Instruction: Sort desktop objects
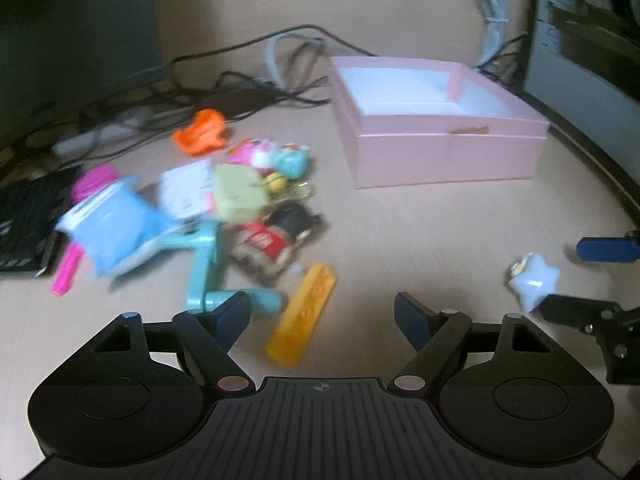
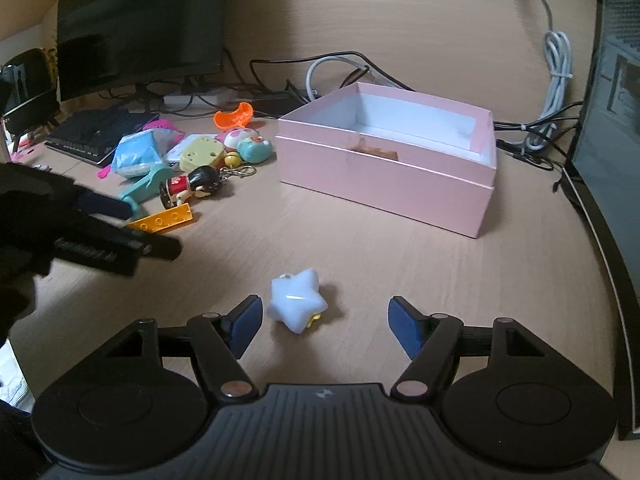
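Observation:
A pale blue star toy (image 2: pixel 297 305) lies on the wooden desk between the open fingers of my right gripper (image 2: pixel 324 326); it also shows in the left wrist view (image 1: pixel 534 280). My left gripper (image 1: pixel 322 322) is open and empty, just in front of a yellow flat brick (image 1: pixel 303 314) and a teal clamp-like toy (image 1: pixel 208 272). A pile of small toys (image 2: pixel 192 160) lies to the left: a doll keychain (image 2: pixel 192 188), an orange piece (image 2: pixel 234 117), a blue packet (image 2: pixel 136 153). An open pink box (image 2: pixel 392 160) stands behind.
A monitor (image 2: pixel 140 28) and a black keyboard (image 2: pixel 96 132) stand at the back left. Tangled cables (image 2: pixel 344 72) run behind the box. A dark case (image 2: pixel 612 120) borders the desk's right edge. My left gripper shows as a dark shape (image 2: pixel 80 232) in the right wrist view.

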{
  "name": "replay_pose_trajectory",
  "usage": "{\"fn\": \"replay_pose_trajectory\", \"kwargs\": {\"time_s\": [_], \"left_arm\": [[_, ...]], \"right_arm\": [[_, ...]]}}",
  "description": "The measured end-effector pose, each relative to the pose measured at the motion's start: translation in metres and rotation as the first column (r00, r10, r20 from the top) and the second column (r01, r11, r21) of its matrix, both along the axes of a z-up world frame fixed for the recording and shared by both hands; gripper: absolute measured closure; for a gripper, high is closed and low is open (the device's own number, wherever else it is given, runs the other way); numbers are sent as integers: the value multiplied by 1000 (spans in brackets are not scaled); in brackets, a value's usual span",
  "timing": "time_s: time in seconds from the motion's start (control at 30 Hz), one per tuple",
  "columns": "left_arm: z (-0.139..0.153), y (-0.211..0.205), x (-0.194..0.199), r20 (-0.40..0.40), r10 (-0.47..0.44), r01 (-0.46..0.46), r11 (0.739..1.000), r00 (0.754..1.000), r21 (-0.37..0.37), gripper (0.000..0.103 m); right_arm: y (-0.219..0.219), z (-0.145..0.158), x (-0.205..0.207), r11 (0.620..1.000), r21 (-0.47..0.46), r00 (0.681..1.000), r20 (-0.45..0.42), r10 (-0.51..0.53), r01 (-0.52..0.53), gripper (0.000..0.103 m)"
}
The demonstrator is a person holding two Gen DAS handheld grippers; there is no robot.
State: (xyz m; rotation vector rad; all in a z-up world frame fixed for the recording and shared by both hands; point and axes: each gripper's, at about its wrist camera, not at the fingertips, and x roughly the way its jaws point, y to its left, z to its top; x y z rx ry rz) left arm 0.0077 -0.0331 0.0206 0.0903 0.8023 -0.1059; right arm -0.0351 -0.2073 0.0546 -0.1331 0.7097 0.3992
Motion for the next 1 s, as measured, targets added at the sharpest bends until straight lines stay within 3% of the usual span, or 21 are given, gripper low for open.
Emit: {"fn": "replay_pose_trajectory", "kwargs": {"time_s": [0.07, 0.17, 0.27, 0.37, 0.5, 0.7, 0.8, 0.9, 1.0], "left_arm": [[-1, -5, 6, -29, -90, 88, 994, 996, -58, 19], [4, -14, -3, -43, -246, 237, 960, 968, -151, 19], [8, -21, -23, -25, -313, 308, 943, 949, -127, 16], [4, -19, -34, -43, -288, 282, 954, 957, -106, 14], [-5, -16, -27, -58, -184, 187, 982, 981, 38, 14], [-1, 2, -4, 27, 8, -12, 988, 1000, 154, 14], [7, 13, -7, -1, -2, 2, 999, 1000, 53, 12], [10, 3, -18, -7, -73, 73, 996, 997, -58, 8], [2, -23, -22, 9, -139, 139, 990, 990, -25, 9]], "right_arm": [[-2, 1, -2, 1000, -5, 1000, 0, -9, 9, 33], [-6, 3, -6, 1000, -7, 1000, -1, -28, 28, 33], [-11, 4, -7, 999, -1, 999, 4, -49, 49, 32], [-11, 3, -5, 998, 2, 998, 2, -55, 55, 31], [-5, 1, -2, 999, 1, 999, -3, -33, 33, 31], [3, 3, -2, 1000, 2, 1000, 11, -7, 7, 30], [1, 5, -7, 1000, -2, 1000, 21, -14, 14, 29], [-4, 6, -11, 999, 2, 999, 29, -44, 44, 26], [-11, 5, -12, 997, 11, 997, 18, -73, 73, 26]]}}
